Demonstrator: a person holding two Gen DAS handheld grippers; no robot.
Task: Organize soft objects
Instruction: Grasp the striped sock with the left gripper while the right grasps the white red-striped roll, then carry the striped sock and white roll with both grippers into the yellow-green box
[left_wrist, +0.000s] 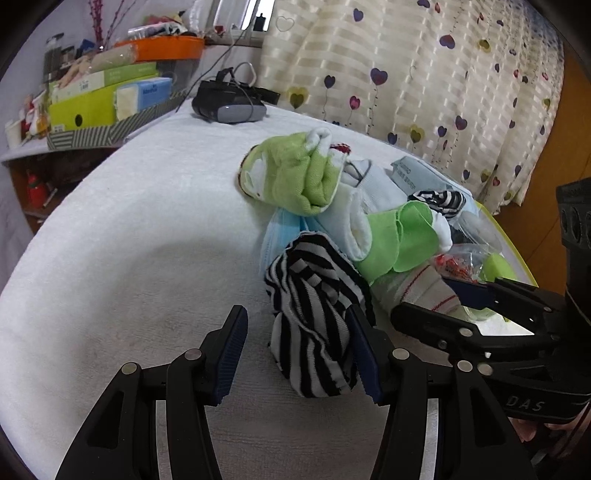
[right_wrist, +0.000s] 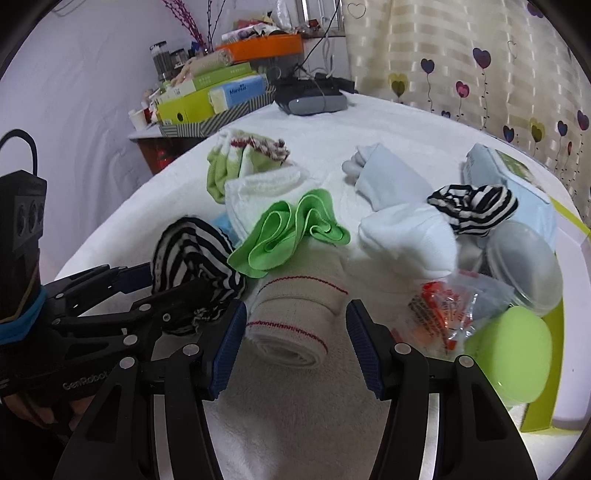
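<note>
1. My left gripper (left_wrist: 301, 354) is spread wide around a black-and-white striped sock (left_wrist: 314, 314), pads not pressing it.
2. My right gripper (right_wrist: 295, 347) gapes around a rolled cream bandage (right_wrist: 295, 325) with red stitching; no squeeze yet.
3. Just beyond lie a green cloth (right_wrist: 288, 232), white socks (right_wrist: 410, 236) and a second striped sock (right_wrist: 476, 210), heaped on the white towel (left_wrist: 129, 258).

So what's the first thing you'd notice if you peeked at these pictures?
Probably the jumble of socks and cloths on the white towel. A black-and-white striped sock lies right between the left gripper's open fingers, and a bright green cloth ruffles up in the middle of the pile. The right gripper is open around a rolled cream sock with red stripes.
</note>
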